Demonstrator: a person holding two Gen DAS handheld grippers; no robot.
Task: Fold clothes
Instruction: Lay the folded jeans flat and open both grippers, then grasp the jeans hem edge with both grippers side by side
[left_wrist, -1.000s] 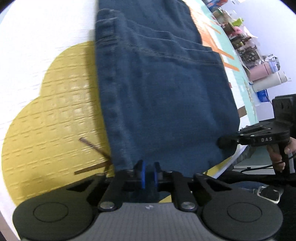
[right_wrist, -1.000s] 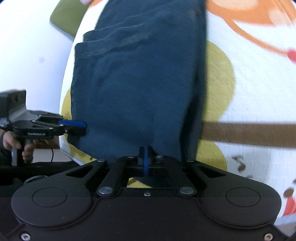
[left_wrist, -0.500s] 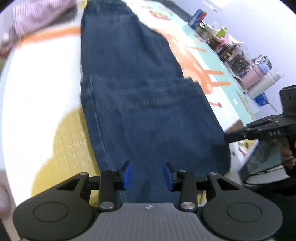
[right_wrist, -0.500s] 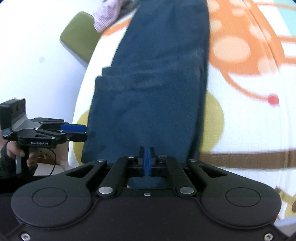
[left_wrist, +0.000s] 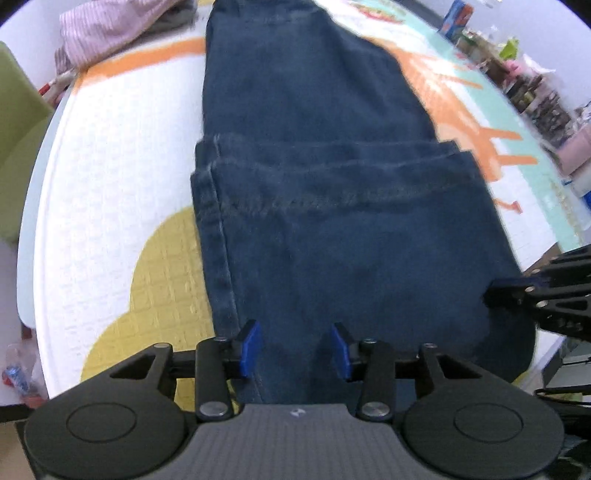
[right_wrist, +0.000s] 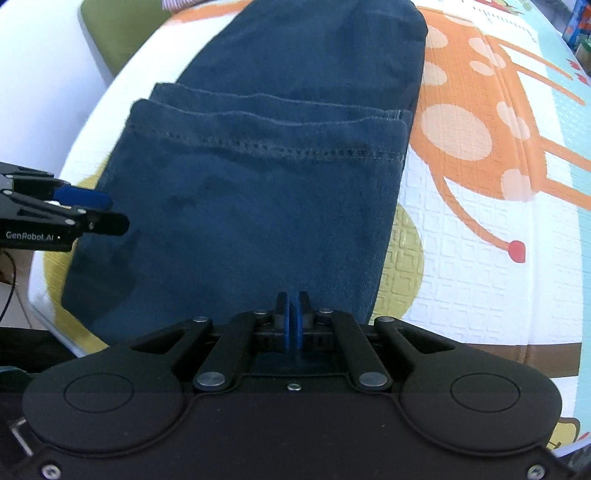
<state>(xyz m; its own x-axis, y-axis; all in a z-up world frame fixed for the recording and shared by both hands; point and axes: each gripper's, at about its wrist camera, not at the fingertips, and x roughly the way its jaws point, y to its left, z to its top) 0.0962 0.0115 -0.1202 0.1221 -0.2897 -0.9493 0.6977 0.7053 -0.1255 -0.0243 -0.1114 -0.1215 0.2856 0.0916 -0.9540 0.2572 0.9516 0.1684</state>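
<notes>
- The left gripper (left_wrist: 295, 349) is opening, its blue pads (left_wrist: 248, 346) apart above the jeans (left_wrist: 332, 221), nothing pinched between them.
- The right gripper (right_wrist: 293, 318) has its pads pressed together; whether cloth is caught there, the view seems too tight to tell.
- One pair of jeans lies folded on the play mat (right_wrist: 480, 240), its near fold close to the mat's edge.
- Bare mat lies open on both sides.
- A striped garment (left_wrist: 110, 33) sits at the far corner.

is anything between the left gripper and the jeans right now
Nothing visible. The left gripper hangs right over the near fold of the jeans on the play mat; its jaws are opening, with only denim showing behind the gap. The striped garment lies far off at the mat's far end.
</notes>
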